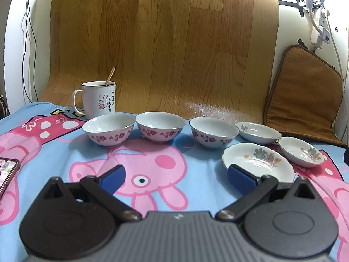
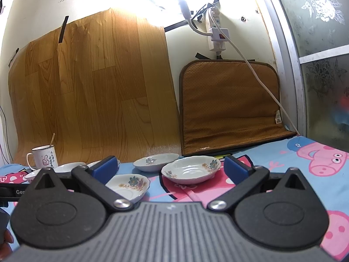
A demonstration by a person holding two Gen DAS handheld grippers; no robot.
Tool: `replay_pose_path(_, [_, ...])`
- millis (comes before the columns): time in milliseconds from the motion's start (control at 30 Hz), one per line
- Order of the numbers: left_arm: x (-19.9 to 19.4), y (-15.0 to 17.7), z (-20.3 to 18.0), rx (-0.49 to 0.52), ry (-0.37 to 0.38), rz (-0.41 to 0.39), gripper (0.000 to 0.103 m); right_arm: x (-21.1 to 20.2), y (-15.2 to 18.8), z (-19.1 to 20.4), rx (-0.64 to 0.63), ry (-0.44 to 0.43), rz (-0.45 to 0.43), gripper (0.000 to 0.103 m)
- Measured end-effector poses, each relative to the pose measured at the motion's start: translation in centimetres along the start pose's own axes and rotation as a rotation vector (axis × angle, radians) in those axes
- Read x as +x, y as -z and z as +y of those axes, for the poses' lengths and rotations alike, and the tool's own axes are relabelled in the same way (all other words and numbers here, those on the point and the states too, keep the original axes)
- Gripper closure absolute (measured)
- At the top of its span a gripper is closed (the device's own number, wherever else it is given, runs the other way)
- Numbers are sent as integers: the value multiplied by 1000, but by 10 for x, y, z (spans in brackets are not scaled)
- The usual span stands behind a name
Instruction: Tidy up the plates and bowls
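Observation:
Three white bowls with purple flowers stand in a row on the cartoon cloth: left bowl (image 1: 109, 130), middle bowl (image 1: 161, 126), right bowl (image 1: 212, 132). To their right lie three small flowered plates: a near plate (image 1: 259, 162), a far plate (image 1: 258, 131) and a right plate (image 1: 301, 151). My left gripper (image 1: 175, 175) is open and empty, short of the bowls. My right gripper (image 2: 170, 167) is open and empty, with the plates just ahead: one plate (image 2: 188, 169) between the fingers' line, another plate (image 2: 128, 185) lower left, a third plate (image 2: 156, 161) behind.
A white mug (image 1: 99, 99) with a spoon stands behind the left bowl. A phone (image 1: 6, 173) lies at the left edge. A brown cushion (image 2: 229, 104) leans on the wall at the right, with a power strip (image 2: 216, 30) and cable above. A wood-pattern sheet (image 1: 163, 43) covers the back wall.

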State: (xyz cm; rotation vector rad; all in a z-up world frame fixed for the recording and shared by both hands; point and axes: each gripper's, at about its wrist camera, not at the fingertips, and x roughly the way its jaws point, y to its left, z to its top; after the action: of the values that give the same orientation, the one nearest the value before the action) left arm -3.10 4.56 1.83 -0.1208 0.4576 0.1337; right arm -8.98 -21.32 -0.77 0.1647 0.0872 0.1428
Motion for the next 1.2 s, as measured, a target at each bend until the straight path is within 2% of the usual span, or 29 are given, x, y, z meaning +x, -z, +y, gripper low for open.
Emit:
replay_pose_path(333, [2,-1,-1,10,7,18,0,1,-1,-1,6,-10,16,0])
replay_pose_path(567, [4,-26,2,-18,134,55,0,24,-6,-27,147,-61,178,1])
replay_pose_path(633, [10,-36,2,-32,193,78,0,32,-10,-30,167,-90,222,19])
replay_pose_path(700, [21,-44,3,-55,255,123,2,43,-15,-30,175,-141,275,29])
replay_pose_path(800, [54,-51,4,-108,321,251,17,65,-23,-23,151,-218,344,39])
replay_pose_path(867, [76,-53,4,-135,352,330,33,85,-26,-17,126,-246,392,45])
replay_pose_path(933, [94,-51,3,-150,364,385,42,105,-25,-16,134,-267,446,53])
replay_pose_path(1067, [106,-49,-3,-146,390,408,53,137,-18,-20,195,-281,539,66])
replay_pose_path(1200, [107,-47,-18,-77,376,393,63,152,-6,-21,229,-303,618,81])
